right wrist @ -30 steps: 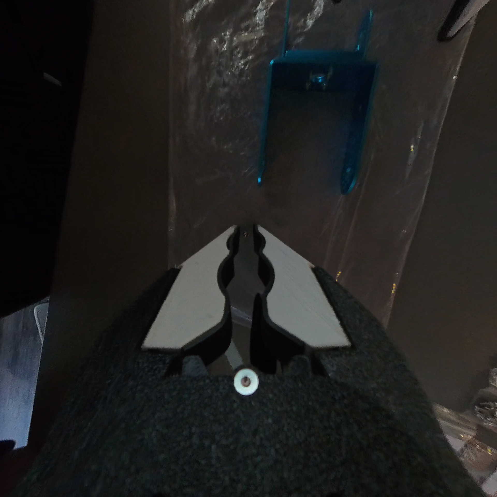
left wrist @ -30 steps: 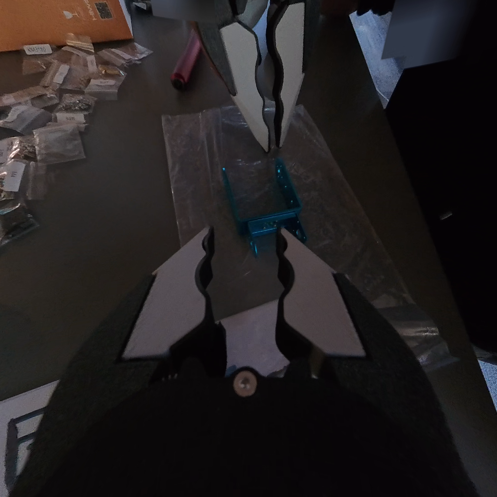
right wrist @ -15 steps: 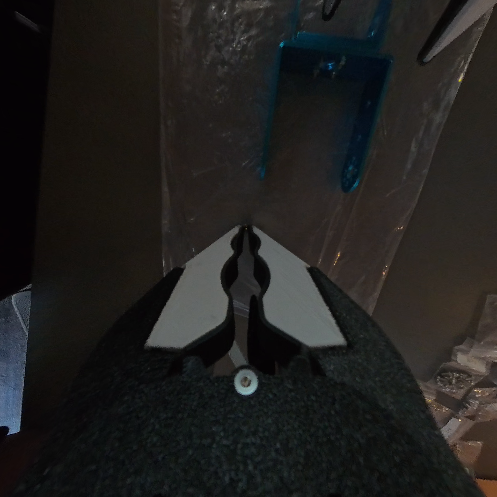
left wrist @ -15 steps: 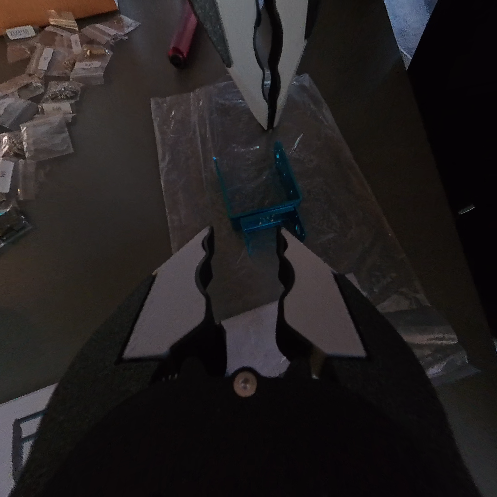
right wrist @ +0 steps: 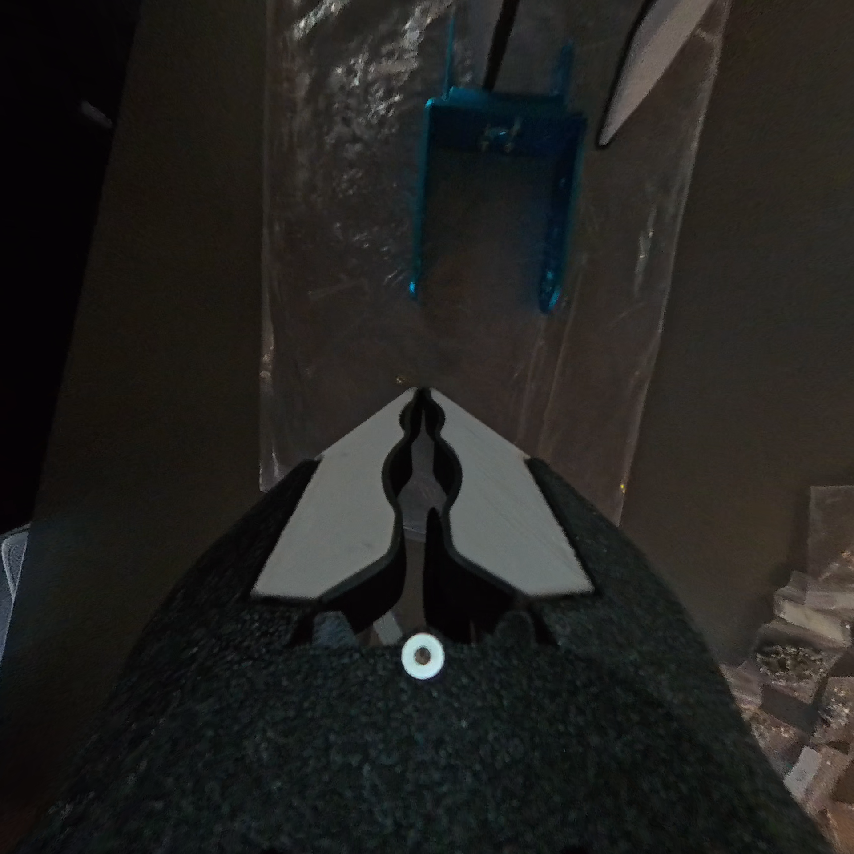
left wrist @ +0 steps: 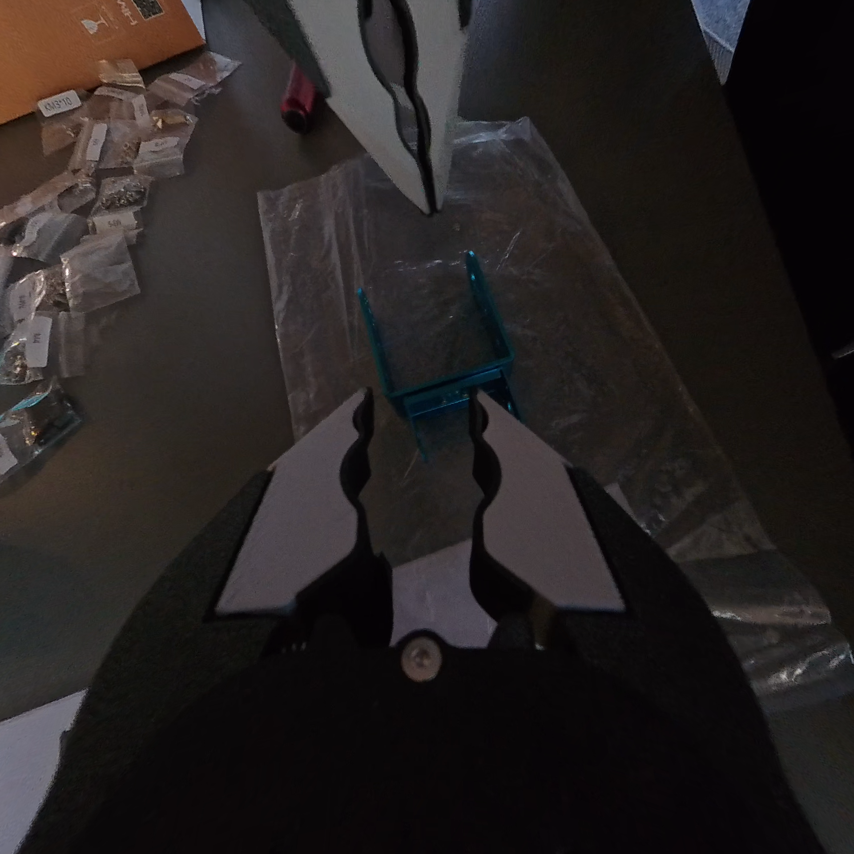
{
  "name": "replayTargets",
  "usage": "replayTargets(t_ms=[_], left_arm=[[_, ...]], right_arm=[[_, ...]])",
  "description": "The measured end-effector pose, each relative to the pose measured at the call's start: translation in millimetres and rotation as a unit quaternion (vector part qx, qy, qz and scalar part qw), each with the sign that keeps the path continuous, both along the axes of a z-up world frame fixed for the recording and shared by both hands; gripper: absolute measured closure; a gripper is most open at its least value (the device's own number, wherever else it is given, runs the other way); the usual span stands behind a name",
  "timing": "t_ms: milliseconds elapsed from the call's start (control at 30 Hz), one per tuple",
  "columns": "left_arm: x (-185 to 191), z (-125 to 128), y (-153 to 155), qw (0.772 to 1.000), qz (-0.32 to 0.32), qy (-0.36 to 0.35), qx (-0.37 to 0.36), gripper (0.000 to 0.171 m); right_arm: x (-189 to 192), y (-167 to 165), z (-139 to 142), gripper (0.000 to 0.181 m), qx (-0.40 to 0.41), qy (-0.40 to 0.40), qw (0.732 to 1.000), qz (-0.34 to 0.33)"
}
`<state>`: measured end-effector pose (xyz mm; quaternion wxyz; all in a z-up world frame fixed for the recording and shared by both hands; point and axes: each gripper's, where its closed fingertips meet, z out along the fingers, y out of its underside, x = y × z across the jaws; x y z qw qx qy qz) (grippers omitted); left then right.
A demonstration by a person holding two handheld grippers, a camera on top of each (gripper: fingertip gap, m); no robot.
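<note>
A blue U-shaped metal bracket (left wrist: 439, 351) lies on a clear plastic bag (left wrist: 323, 231) on the dark table. My left gripper (left wrist: 423, 397) is open and empty, its fingertips just short of the bracket's near closed end. My right gripper (right wrist: 421, 392) is shut, its tips resting at the plastic bag (right wrist: 323, 185), a little short of the bracket's open arms (right wrist: 499, 185). It faces the left gripper from the far side (left wrist: 430, 210). One left gripper finger (right wrist: 633, 78) shows at the top right of the right wrist view. A tiny speck (right wrist: 399, 380) lies by the right tips.
Several small bags of hardware (left wrist: 92, 185) lie at the left, below an orange box (left wrist: 69, 46). A dark red cylinder (left wrist: 298, 101) lies behind the right gripper. White paper (left wrist: 27, 739) sits at the near left. More small bags (right wrist: 808, 647) show in the right wrist view. Left tips to right tips: about 11 centimetres.
My right gripper has closed its narrow gap fully and drawn back slightly from the bracket. My left gripper stays open near the bracket with small shifts.
</note>
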<state>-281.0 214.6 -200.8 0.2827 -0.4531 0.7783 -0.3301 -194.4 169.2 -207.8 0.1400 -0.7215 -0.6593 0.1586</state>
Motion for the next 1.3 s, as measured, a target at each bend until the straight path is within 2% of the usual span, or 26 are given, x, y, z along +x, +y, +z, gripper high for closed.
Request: replayTargets(t_ms=[67,133,300,433,733,1000,1300], left_arm=[[-0.5,-2.3,-0.5,1.0,-0.002,0.004,0.008,0.131],[-0.6,-3.5,-1.2,1.0,-0.003,0.006,0.012,0.131],[0.3,-5.1,-1.7,1.0,-0.002,0.012,0.009,0.131],[1.2,-4.1,-1.1,1.0,0.002,0.009,0.008,0.131],[3.4,-5.3,-3.9,1.0,0.004,0.01,0.012,0.131],[5.7,-5.9,-4.2,1.0,0.01,0.012,0.013,0.133],[3.6,-6.6,-3.5,1.0,0.01,0.014,0.014,0.135]], right_arm=[[0.0,-5.5,0.2,0.181,-0.021,0.007,1.0,0.001],[-5.3,-9.1,1.4,0.171,-0.006,0.008,1.0,0.011],[-8.7,-8.9,-2.6,0.178,0.017,-0.047,0.999,0.02],[-7.9,-12.2,-10.7,0.175,0.007,-0.068,0.997,0.027],[-5.3,-9.6,-1.1,0.172,0.009,-0.061,0.998,0.014],[-6.7,-10.4,-10.3,0.175,0.002,-0.074,0.997,0.014],[-5.3,-8.6,-8.8,0.18,0.006,-0.045,0.999,0.018]])
